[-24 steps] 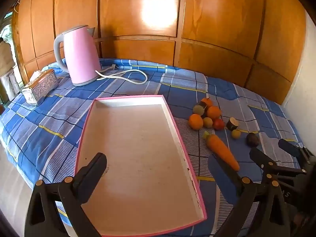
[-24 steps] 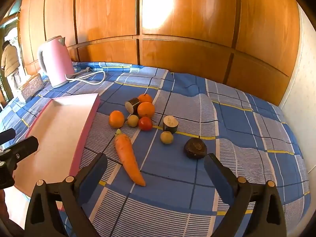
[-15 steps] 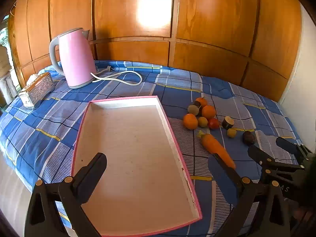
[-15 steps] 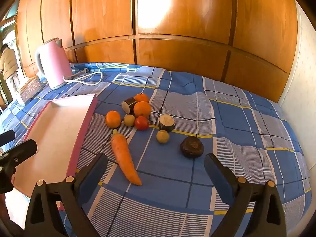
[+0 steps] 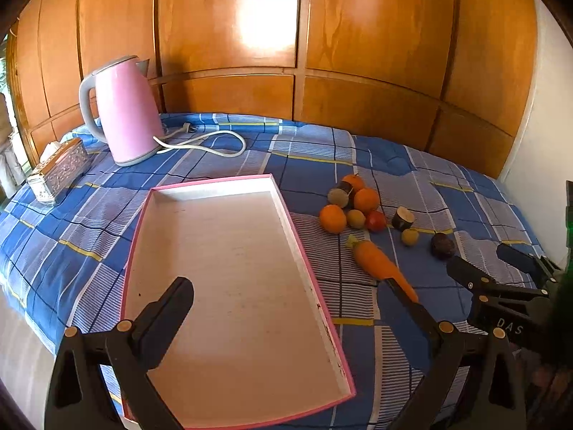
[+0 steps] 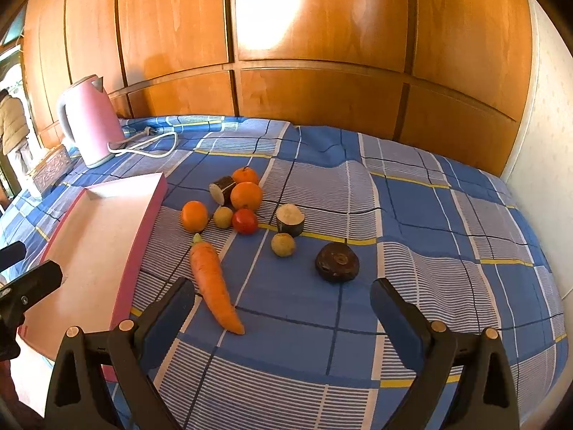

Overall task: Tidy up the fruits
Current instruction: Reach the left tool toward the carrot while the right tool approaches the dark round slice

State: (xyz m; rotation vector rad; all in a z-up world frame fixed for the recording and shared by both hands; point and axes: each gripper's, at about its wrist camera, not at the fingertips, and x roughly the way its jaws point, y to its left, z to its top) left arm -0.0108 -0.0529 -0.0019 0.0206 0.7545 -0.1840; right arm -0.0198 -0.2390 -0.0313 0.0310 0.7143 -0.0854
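A pink-rimmed tray (image 5: 283,200) with nothing in it lies on a blue checked cloth; it also shows in the right wrist view (image 6: 143,222). Right of it lie a carrot (image 6: 213,281), oranges (image 6: 246,195), a red tomato (image 6: 245,221), small yellow fruits (image 6: 283,244), a cut dark piece (image 6: 290,220) and a dark round fruit (image 6: 337,261). The carrot (image 5: 379,263) shows in the left wrist view too. My left gripper (image 5: 286,297) is open above the tray's near end. My right gripper (image 6: 283,301) is open above the cloth, near the carrot's tip.
A pink kettle (image 5: 123,114) with a white cord (image 5: 215,143) stands at the back left. A silver tissue box (image 5: 59,170) sits at the left edge. A wooden panelled wall (image 6: 286,53) runs behind. A white wall (image 6: 548,125) is on the right.
Both grippers have drifted slightly; the tray and fruits sit a little farther left in the views. Both stay open and nothing was picked up.
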